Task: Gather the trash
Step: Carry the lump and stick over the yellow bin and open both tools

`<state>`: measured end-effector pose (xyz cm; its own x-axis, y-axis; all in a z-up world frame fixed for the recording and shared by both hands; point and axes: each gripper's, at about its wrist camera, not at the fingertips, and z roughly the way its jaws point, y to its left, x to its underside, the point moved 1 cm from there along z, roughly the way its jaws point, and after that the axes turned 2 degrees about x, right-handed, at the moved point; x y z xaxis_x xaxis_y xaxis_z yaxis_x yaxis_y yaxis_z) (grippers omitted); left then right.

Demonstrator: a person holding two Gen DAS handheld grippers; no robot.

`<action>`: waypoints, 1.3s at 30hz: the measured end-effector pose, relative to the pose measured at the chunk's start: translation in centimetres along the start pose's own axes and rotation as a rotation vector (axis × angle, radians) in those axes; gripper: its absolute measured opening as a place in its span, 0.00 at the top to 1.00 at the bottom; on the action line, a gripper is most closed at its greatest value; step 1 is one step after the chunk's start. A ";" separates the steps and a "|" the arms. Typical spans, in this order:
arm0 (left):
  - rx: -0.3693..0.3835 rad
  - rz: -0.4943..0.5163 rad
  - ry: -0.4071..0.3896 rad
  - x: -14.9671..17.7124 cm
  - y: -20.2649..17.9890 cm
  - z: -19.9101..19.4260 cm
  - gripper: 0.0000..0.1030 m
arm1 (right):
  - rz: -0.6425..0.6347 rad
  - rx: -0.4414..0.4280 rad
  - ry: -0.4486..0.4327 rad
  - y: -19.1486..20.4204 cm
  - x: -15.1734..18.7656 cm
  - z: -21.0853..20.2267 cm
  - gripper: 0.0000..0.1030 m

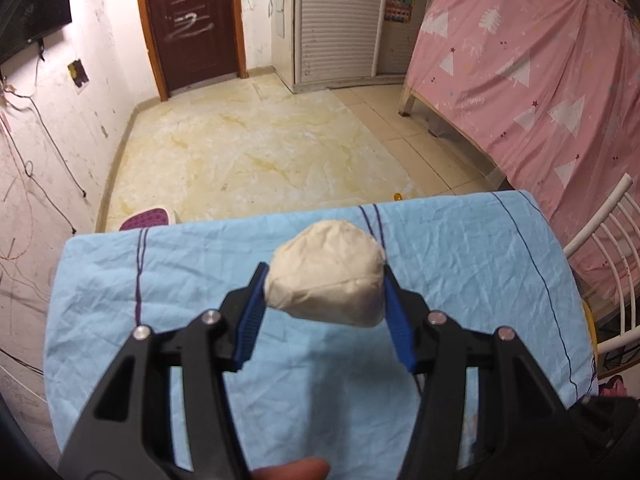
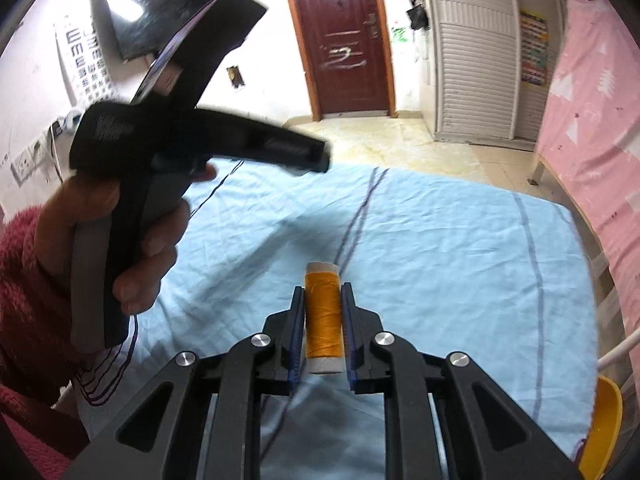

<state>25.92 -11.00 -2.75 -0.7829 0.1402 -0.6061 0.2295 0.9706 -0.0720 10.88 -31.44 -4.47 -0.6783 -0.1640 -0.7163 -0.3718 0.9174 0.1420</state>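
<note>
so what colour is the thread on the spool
Orange-yellow thread on the spool, clearest in the right wrist view.

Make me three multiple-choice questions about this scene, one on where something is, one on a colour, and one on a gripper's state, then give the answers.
1. Where is the white wad?
A. flat on the cloth
B. between the left gripper's fingers
C. on the floor

2. What colour is the thread on the spool?
A. orange
B. green
C. black

3. How is the right gripper?
A. wide open and empty
B. out of view
C. closed on the spool

Answers: 1 B, both blue pads press its sides above the blue cloth. 2 A, orange thread wraps a white core. 3 C, the jaws clamp the spool's sides.
</note>
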 end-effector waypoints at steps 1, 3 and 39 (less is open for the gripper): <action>-0.001 0.004 -0.003 0.0 -0.4 -0.2 0.49 | 0.009 0.004 -0.011 -0.4 0.0 -0.6 0.90; -0.002 0.015 -0.009 0.2 -1.0 -0.5 0.49 | 0.028 0.016 -0.034 -1.2 -0.1 -1.6 0.90; 0.234 0.394 0.021 5.7 -29.0 -3.3 0.49 | 0.505 0.297 -0.319 -26.2 9.8 -15.5 0.89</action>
<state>12.88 -37.69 -1.46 -0.6207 0.4962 -0.6071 0.6350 0.7723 -0.0179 4.18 -62.72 -4.64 -0.4851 0.3855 -0.7849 0.1640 0.9218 0.3513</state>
